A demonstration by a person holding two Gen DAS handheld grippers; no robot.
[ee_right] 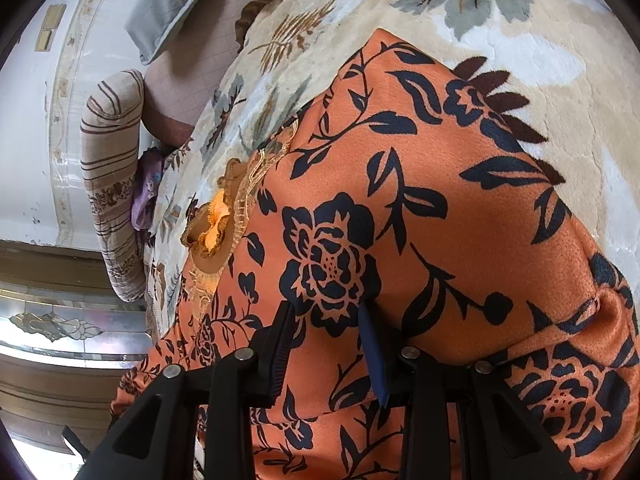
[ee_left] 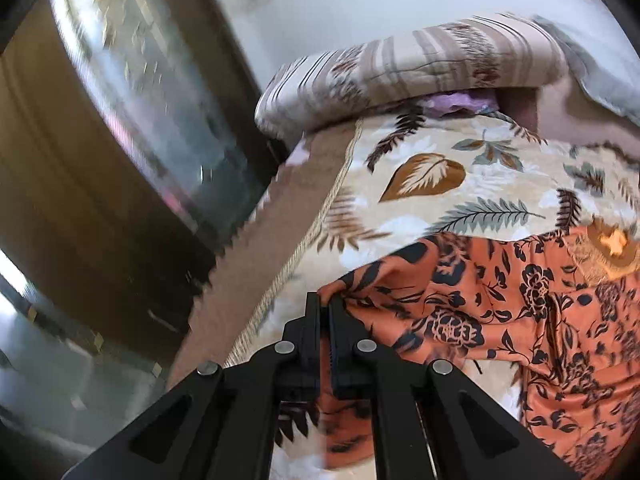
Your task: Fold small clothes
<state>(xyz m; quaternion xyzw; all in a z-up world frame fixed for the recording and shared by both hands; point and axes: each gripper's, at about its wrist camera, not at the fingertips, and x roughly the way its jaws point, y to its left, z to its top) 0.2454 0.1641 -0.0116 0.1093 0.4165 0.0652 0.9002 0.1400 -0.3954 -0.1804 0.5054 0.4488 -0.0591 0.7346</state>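
A: What carries everything here?

B: A bed [ee_left: 460,152] under a cream blanket [ee_right: 540,60] printed with brown and grey leaves. At its far edge lies a striped pillow [ee_left: 400,68], and a small purple cloth [ee_left: 456,102] peeps out from under that pillow.

A: And the garment?

B: An orange dress [ee_right: 460,220] with dark blue flowers is spread over the blanket toward the near edge of the bed. A frilled orange collar [ee_right: 218,216] shows at the end that points to the pillow.

A: What is the left gripper [ee_left: 325,308] doing?

B: Its fingers are clenched tight on the edge of the dress, at the side nearest the bed's edge. The cloth hangs from that pinch, pulled up off the blanket.

A: And the right gripper [ee_right: 328,320]?

B: Its fingers [ee_right: 370,344] stand partly apart with a bunched fold of the dress between them. The cloth fills the gap and the fingers grasp it, on the middle of the dress.
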